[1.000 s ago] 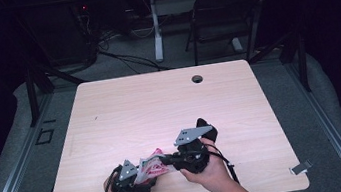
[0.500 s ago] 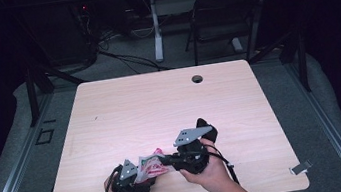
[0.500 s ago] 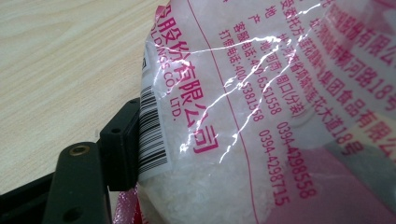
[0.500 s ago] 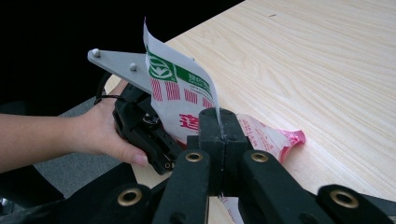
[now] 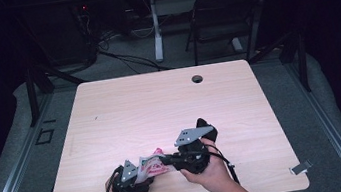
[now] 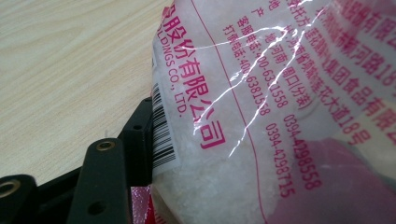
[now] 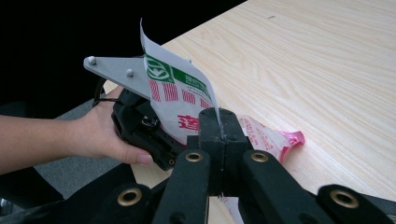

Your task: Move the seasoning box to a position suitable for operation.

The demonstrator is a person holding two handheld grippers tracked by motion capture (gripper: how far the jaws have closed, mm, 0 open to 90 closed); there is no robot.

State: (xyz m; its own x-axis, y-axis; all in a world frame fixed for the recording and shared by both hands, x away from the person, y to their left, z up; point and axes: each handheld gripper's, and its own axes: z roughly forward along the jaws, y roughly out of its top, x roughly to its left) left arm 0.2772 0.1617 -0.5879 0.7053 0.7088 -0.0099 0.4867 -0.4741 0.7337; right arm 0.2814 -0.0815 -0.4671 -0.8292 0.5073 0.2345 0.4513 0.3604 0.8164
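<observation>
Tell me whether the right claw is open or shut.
Shut: in the right gripper view, the right claw has its jaws pressed together on the packet edge.

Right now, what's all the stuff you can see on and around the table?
Plastic bag: one, white with pink print and a green logo, white grains inside, near the table's front edge between both grippers.
Table: one, light wood, centre of the high view.
Cable hole: one, dark, near the table's far edge.
Chair: one, black, behind the table.
Right gripper: one, black, jaws shut on the plastic bag's edge.
Left gripper: one, black with grey plate, jaws have just been closing with the bag between them.
Hands: two, holding the grippers at the front edge.
</observation>
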